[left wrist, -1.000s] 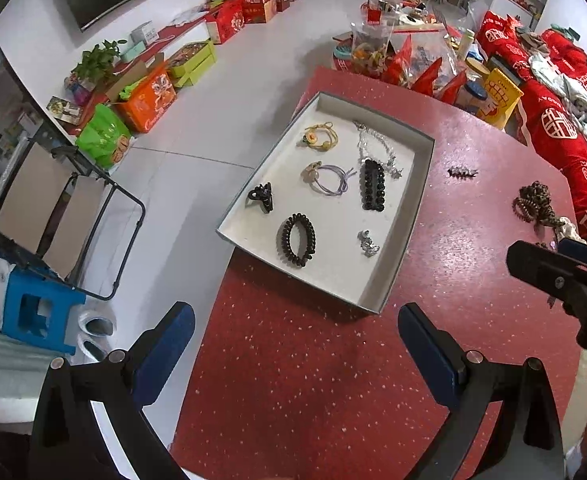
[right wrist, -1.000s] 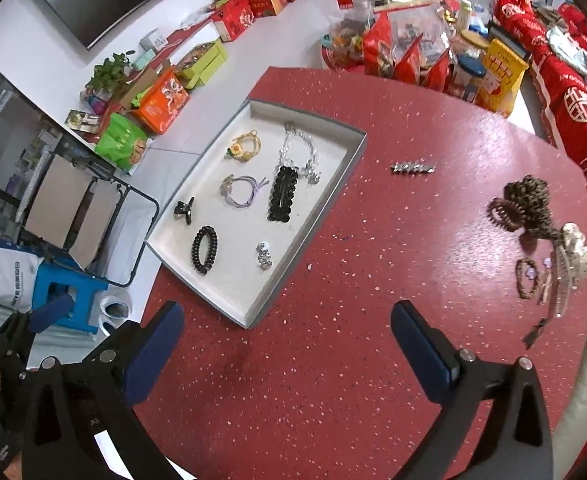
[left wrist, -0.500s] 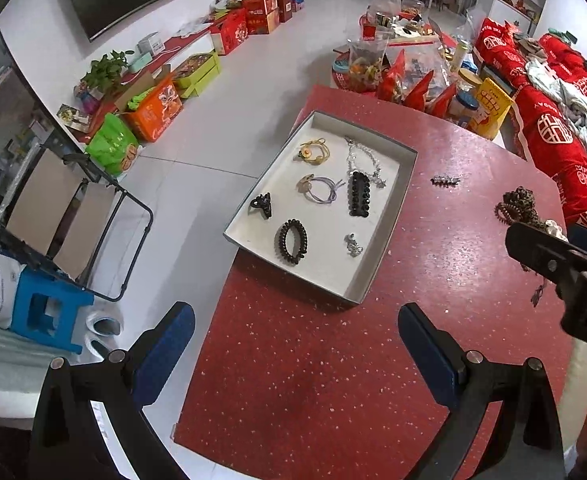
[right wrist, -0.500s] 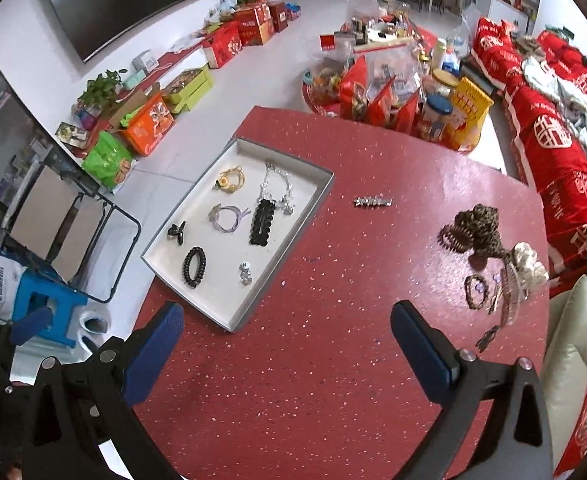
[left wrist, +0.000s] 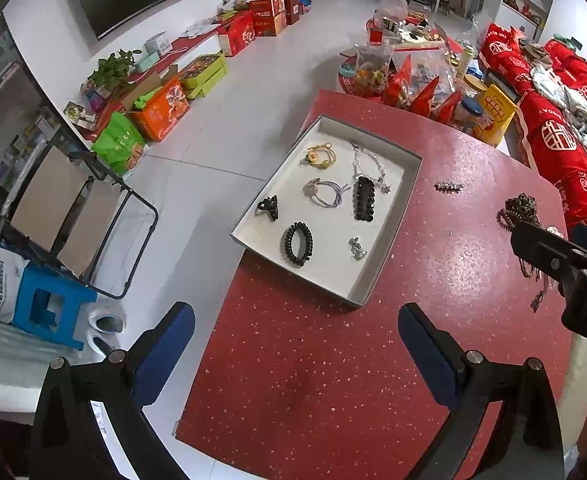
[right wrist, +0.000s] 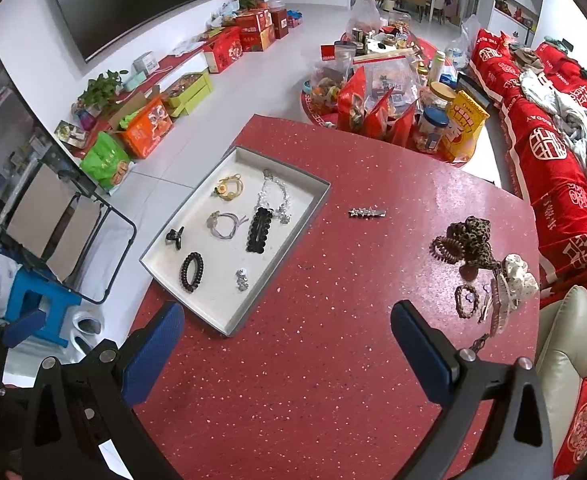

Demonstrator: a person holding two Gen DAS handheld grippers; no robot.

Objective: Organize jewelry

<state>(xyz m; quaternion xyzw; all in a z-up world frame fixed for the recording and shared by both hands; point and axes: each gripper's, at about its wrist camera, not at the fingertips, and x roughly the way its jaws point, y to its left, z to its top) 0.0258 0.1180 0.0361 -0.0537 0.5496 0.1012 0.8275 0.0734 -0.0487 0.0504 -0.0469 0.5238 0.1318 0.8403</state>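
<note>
A shallow grey tray [left wrist: 407,200] [right wrist: 317,204] lies on the red speckled table [left wrist: 333,380] [right wrist: 313,380]. In it are a black coil hair tie [left wrist: 298,239] [right wrist: 191,272], a black claw clip [left wrist: 268,207], a black beaded barrette [left wrist: 363,198] [right wrist: 259,230], a lilac hair tie, a yellow hair tie, a silver necklace [right wrist: 274,196] and a small silver piece. A star hair clip [left wrist: 448,187] [right wrist: 367,212] lies on the table right of the tray. A pile of scrunchies and bracelets [right wrist: 481,268] sits at the right edge. Both my left gripper [left wrist: 296,344] and right gripper [right wrist: 287,342] hang open and empty, high above the near table.
The table's left edge drops to a white tiled floor with a blue stool [left wrist: 49,308] and a black folding rack [left wrist: 85,216]. Snack bags and jars [right wrist: 393,100] crowd behind the table. A red sofa [right wrist: 565,160] runs along the right. The right gripper's body [left wrist: 565,264] shows at right.
Both grippers have pulled back and upward from the table, so the tray and jewelry look smaller and more of the room shows. Nothing on the table has moved.
</note>
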